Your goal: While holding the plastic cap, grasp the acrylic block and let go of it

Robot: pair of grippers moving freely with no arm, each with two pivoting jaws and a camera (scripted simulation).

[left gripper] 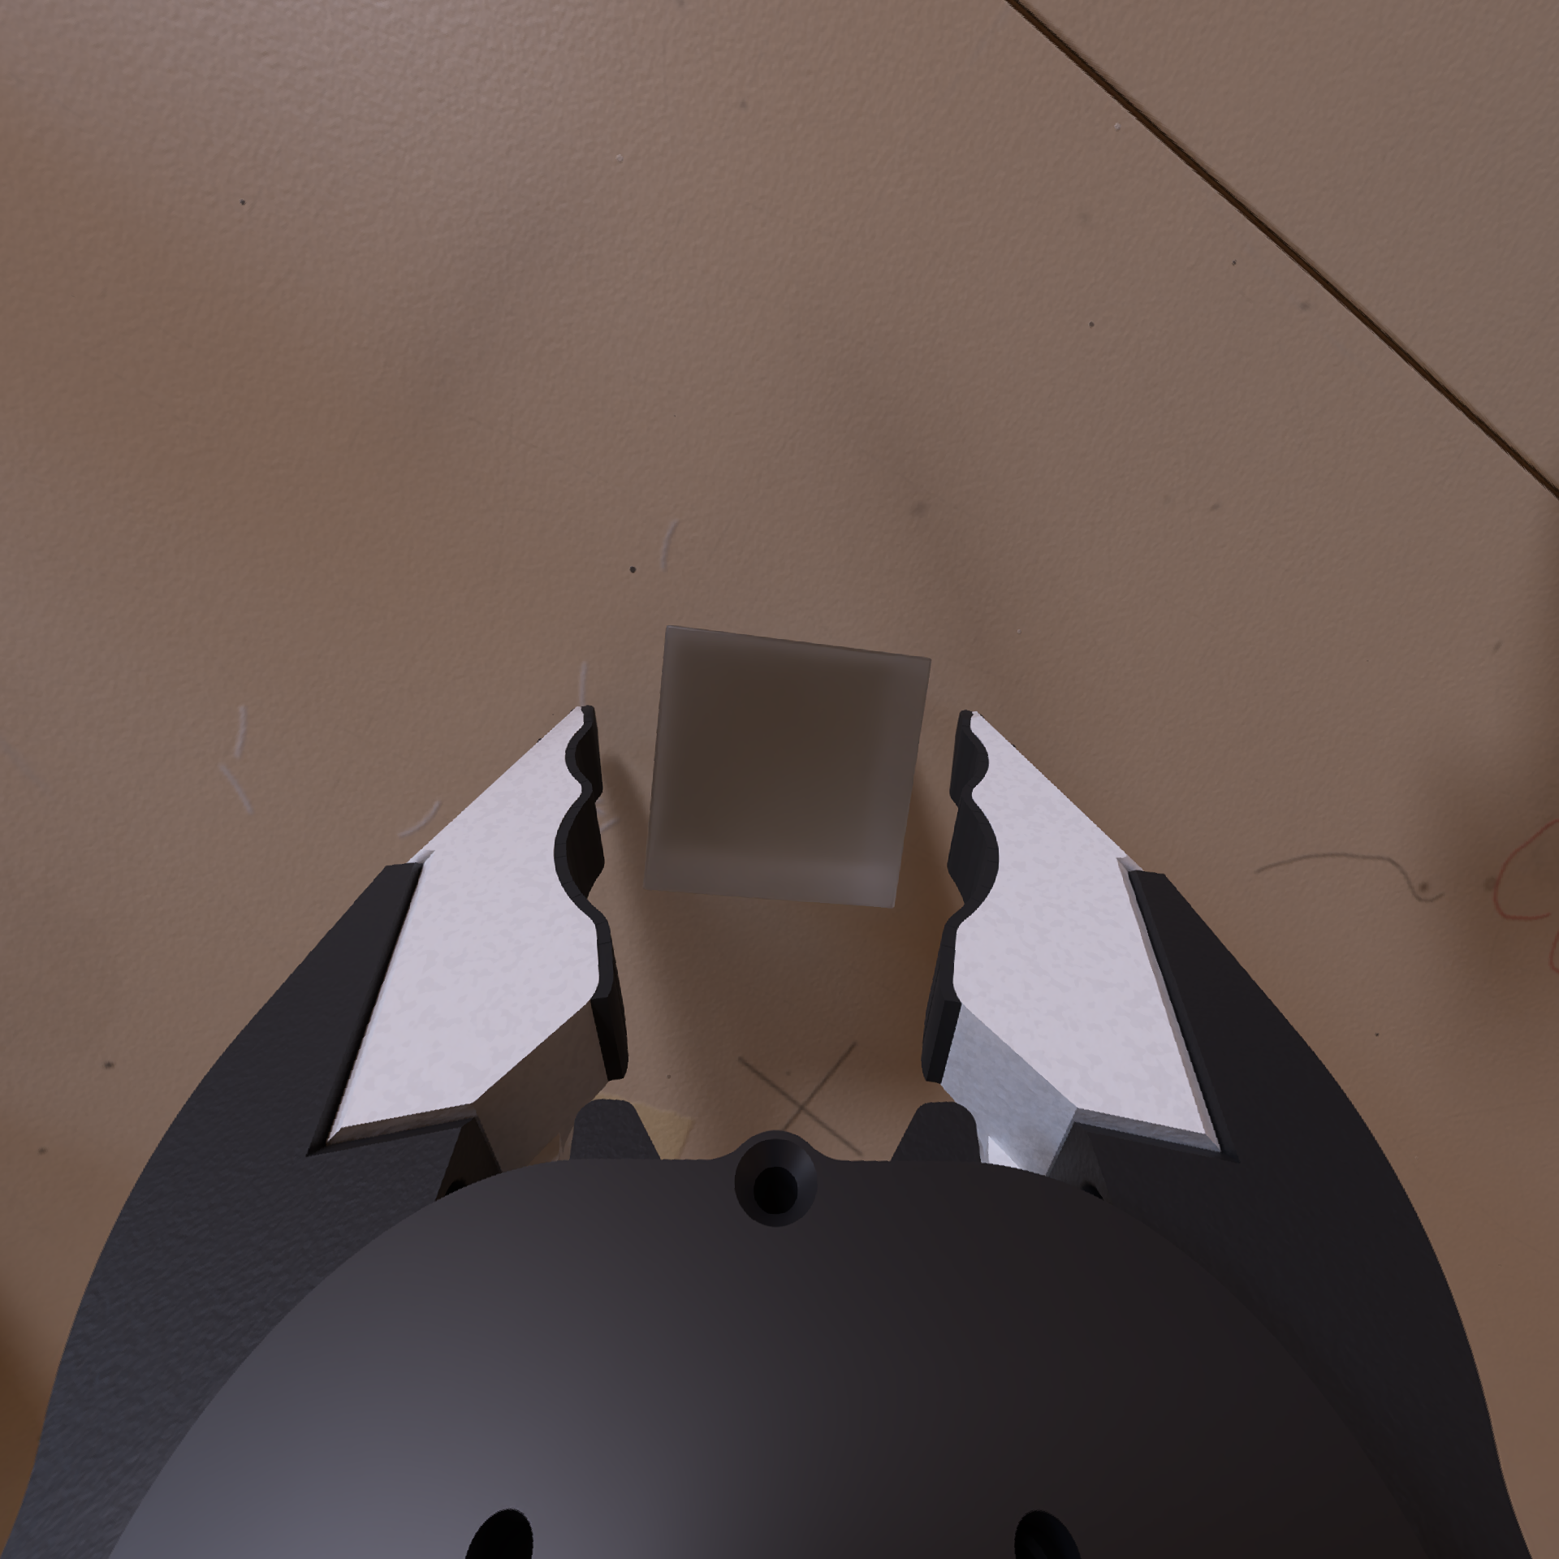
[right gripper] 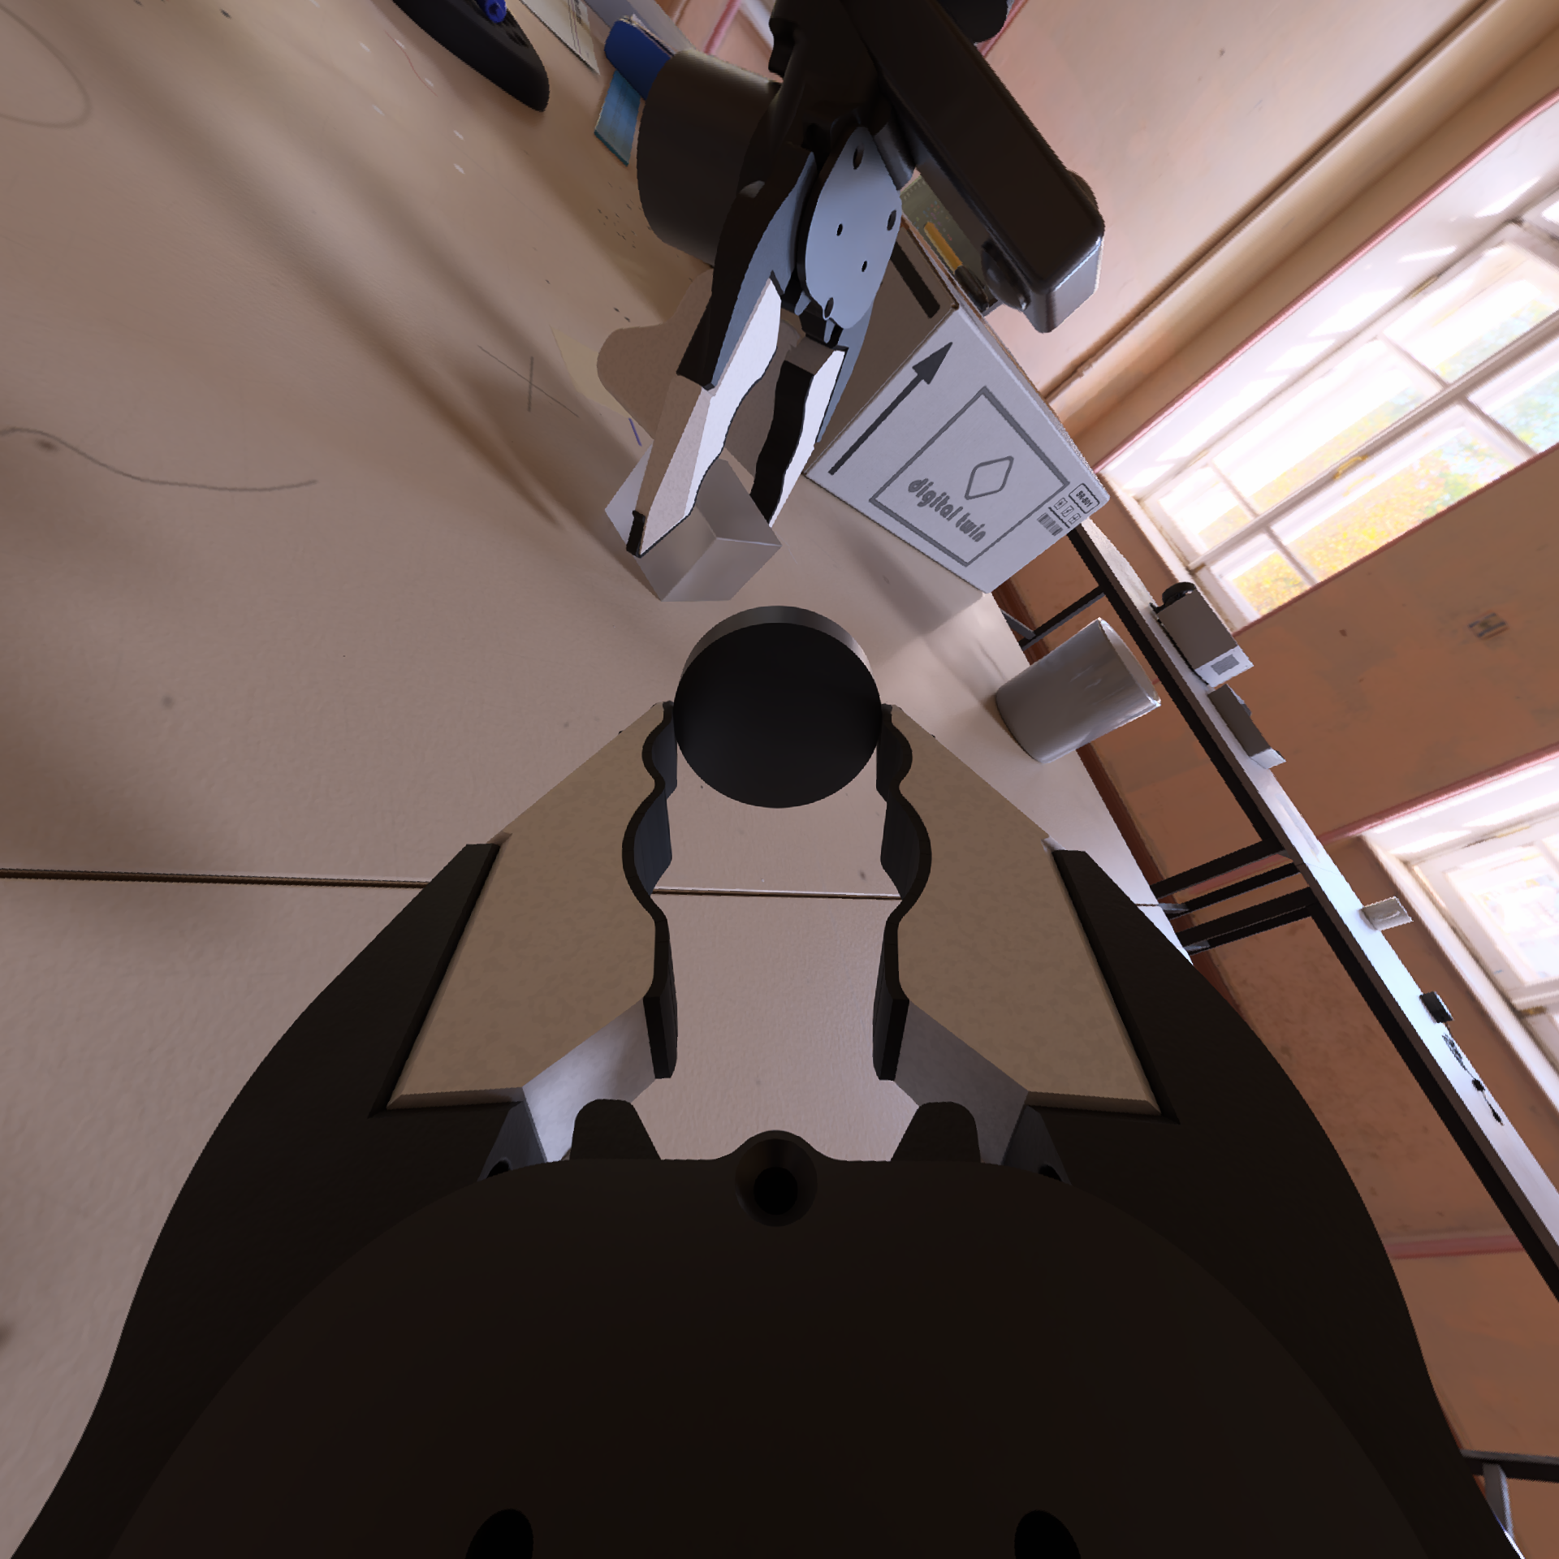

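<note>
A translucent grey acrylic block (left gripper: 780,763) rests on the tan table (left gripper: 422,337). My left gripper (left gripper: 776,719) is open and straddles it from above, with a small gap between each finger and the block's sides. The right wrist view shows the same left gripper (right gripper: 700,523) coming down over the block (right gripper: 717,561). My right gripper (right gripper: 778,717) is shut on a round black plastic cap (right gripper: 776,704), held at its fingertips above the table, just short of the block.
A white cardboard box (right gripper: 953,472) stands close behind the block near the table's edge. A grey cylinder (right gripper: 1076,687) lies past that edge. A dark flat object (right gripper: 489,42) and a blue item (right gripper: 624,93) sit farther off. A seam (left gripper: 1265,228) crosses the table.
</note>
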